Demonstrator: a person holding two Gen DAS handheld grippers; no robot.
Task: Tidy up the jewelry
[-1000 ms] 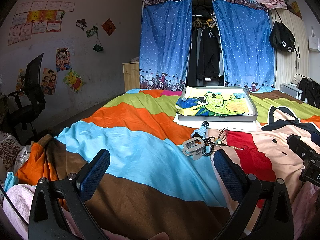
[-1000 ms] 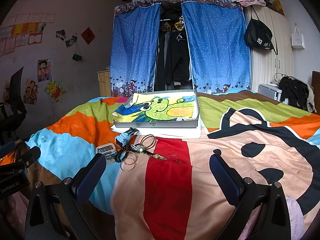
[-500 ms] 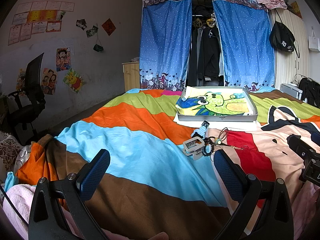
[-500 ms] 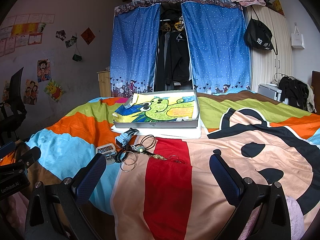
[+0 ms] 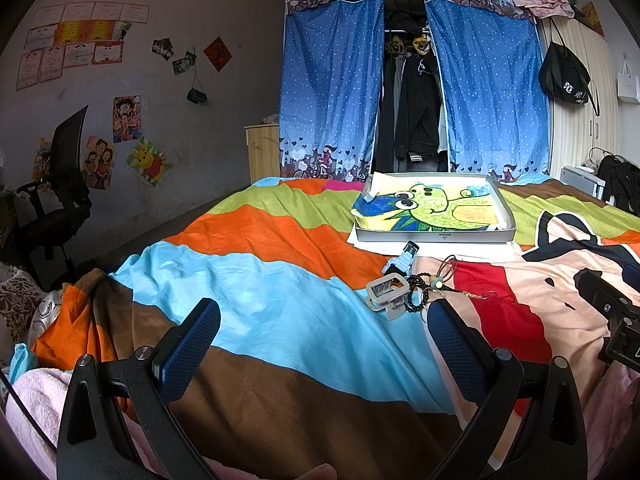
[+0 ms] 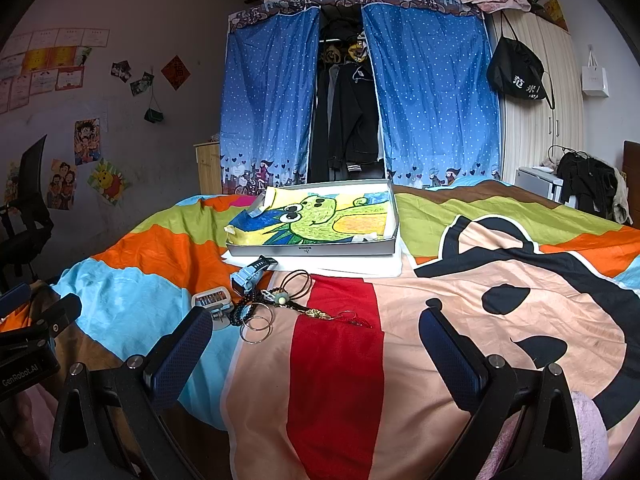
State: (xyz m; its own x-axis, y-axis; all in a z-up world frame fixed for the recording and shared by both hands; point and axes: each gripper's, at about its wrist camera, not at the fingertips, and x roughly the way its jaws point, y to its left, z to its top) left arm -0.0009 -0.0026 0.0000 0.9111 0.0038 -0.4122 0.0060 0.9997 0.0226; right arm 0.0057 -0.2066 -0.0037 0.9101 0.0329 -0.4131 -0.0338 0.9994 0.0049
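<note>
Blue curtains (image 5: 332, 92) flank hanging dark clothes (image 5: 412, 108); black office chair (image 5: 60, 196) left.

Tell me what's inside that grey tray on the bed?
The grey tray holds a crayon drawing of a green creature. The paper covers the floor, so anything beneath it is hidden.

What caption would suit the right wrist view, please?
Open right tool faces jewelry lying before a gray tray on the bed.

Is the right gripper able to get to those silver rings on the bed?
Probably yes. The right gripper is open, and the rings lie just ahead, slightly to its left, on the bedspread. Nothing lies between; the black beads touch them though.
</note>
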